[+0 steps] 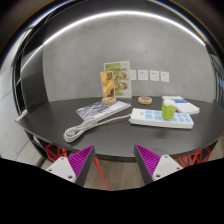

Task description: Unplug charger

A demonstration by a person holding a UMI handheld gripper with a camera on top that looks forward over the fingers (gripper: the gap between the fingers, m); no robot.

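A white power strip point(160, 117) lies on the dark round table point(60, 128), far beyond the fingers and to their right. A green charger point(169, 113) is plugged into its top. A second white power strip with a coiled white cable point(92, 121) lies to the left of it. My gripper point(113, 163) is open and empty, held before the table's near edge. Its two purple pads point(79, 158) stand wide apart with nothing between them.
A yellow-green box point(116, 81) stands upright at the back of the table. A roll of tape point(146, 101) and a small box point(182, 104) lie at the back right. White wall sockets point(150, 75) sit on the grey wall behind. Red cables point(98, 172) hang below the table's edge.
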